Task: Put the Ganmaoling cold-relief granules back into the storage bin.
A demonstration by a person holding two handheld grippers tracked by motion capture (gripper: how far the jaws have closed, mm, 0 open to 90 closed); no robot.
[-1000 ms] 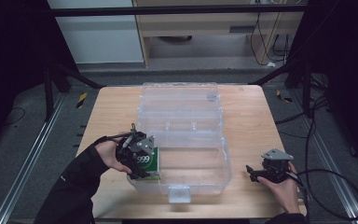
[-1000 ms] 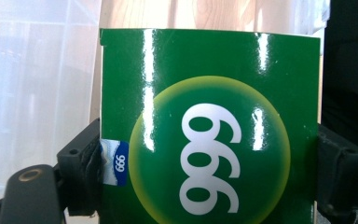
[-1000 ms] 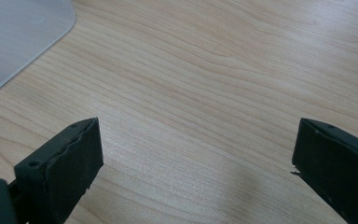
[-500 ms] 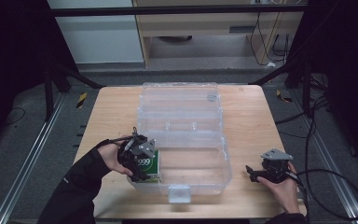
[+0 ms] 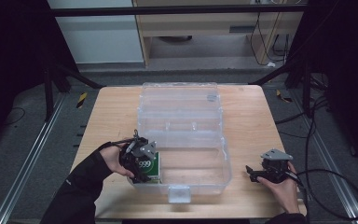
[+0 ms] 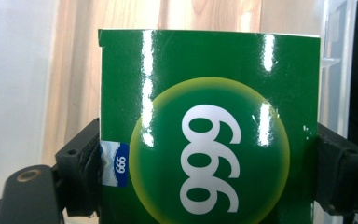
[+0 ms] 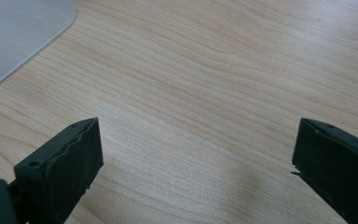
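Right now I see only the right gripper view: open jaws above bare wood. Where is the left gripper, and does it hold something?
Observer: The left gripper is closed on a green box printed 999.
Operator: Where is this box?
Observer: At the front left corner of the clear case; whether inside or outside, I cannot tell.
Operator: Is the case open?
Observer: Yes, its lid lies open toward the far side of the table.

Wooden table (image 5: pixel 107 116) on grey floor (image 5: pixel 23 130)
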